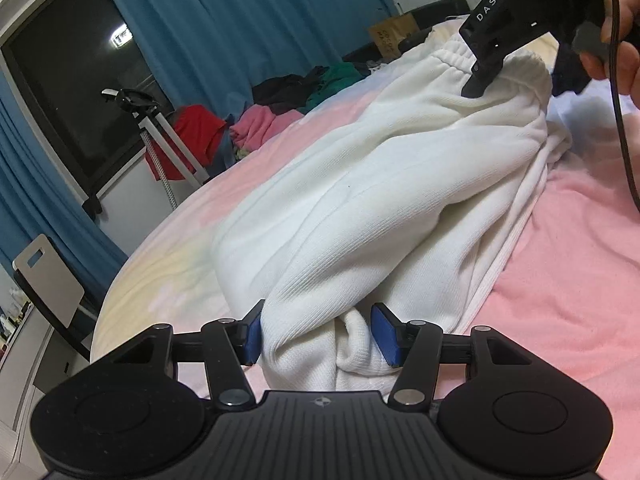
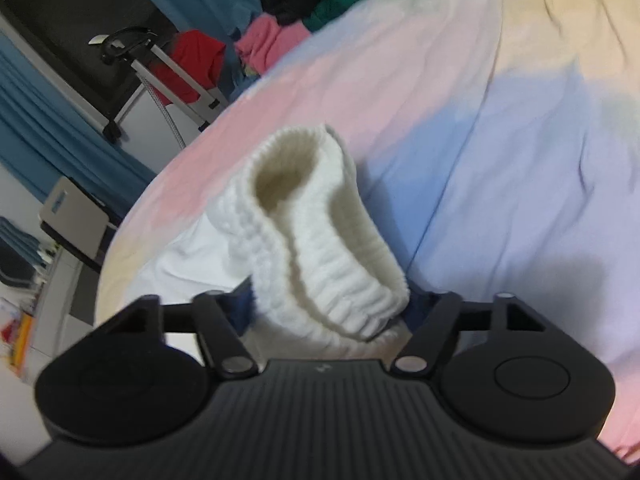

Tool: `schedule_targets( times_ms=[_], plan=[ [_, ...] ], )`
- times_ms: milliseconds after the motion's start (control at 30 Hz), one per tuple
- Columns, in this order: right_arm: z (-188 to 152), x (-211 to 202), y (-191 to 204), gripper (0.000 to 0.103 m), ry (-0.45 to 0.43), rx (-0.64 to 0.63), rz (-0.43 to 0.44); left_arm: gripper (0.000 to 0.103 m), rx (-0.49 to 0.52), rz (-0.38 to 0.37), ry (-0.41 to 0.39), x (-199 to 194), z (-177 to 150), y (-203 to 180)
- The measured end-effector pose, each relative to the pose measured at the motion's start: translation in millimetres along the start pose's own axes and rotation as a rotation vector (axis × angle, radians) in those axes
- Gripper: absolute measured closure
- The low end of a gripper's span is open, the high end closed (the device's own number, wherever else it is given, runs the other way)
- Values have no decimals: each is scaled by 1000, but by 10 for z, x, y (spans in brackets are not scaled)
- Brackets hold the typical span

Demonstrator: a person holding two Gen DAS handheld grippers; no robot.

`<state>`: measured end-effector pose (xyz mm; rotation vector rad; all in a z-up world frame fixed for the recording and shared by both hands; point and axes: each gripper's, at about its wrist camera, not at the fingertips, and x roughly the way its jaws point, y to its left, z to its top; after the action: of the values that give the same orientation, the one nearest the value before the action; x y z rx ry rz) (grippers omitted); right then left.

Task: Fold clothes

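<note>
White sweatpants (image 1: pixel 400 184) stretch across the pastel bed cover (image 1: pixel 580 248). My left gripper (image 1: pixel 320 336) has its blue pads (image 1: pixel 384 334) pressed on the bunched leg cuffs at the near end. My right gripper (image 1: pixel 478 80) shows at the top right of the left wrist view, pinching the elastic waistband and lifting it. In the right wrist view my right gripper (image 2: pixel 328 312) is shut on the ribbed white waistband (image 2: pixel 320 240), which stands up in a loop above the bed cover (image 2: pixel 520 160).
A pile of red, pink, green and black clothes (image 1: pixel 280 104) lies at the bed's far edge. A garment steamer stand (image 1: pixel 160 136) and blue curtains (image 1: pixel 240 12) are behind it. A chair (image 1: pixel 48 280) stands at the left. My hand and a cable (image 1: pixel 622 120) are at the right.
</note>
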<state>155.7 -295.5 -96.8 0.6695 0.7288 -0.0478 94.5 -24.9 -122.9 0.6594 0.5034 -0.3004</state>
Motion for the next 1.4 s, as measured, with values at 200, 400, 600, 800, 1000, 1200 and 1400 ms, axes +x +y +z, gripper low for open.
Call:
schedule_targets(
  times_ms=[200,400,600,800,1000,1200,1400],
  plan=[
    [82,-232,228,59,-147,-125,40,47,-7,-5,-2,-71,-24,-68],
    [301,-340,383,61,-293,-207,129,47,-19,-19,-12,-85,-27,-75],
    [323,113,112,57,-177,-140,-16,45,-29,-32,-22,-100,-32,-85],
    [324,141,-172,42,-100,72,54,44,-24,-27,-21,-113,-59,-98],
    [188,-25,-298,28,-23,214,118,43,-24,-27,-12,-124,-64,-99],
    [63,89,-118,25,43,44,34,43,-20,-24,-9,-141,-77,-108],
    [11,230,-330,13,109,180,44,42,-31,-27,-6,-167,-94,-117]
  ],
)
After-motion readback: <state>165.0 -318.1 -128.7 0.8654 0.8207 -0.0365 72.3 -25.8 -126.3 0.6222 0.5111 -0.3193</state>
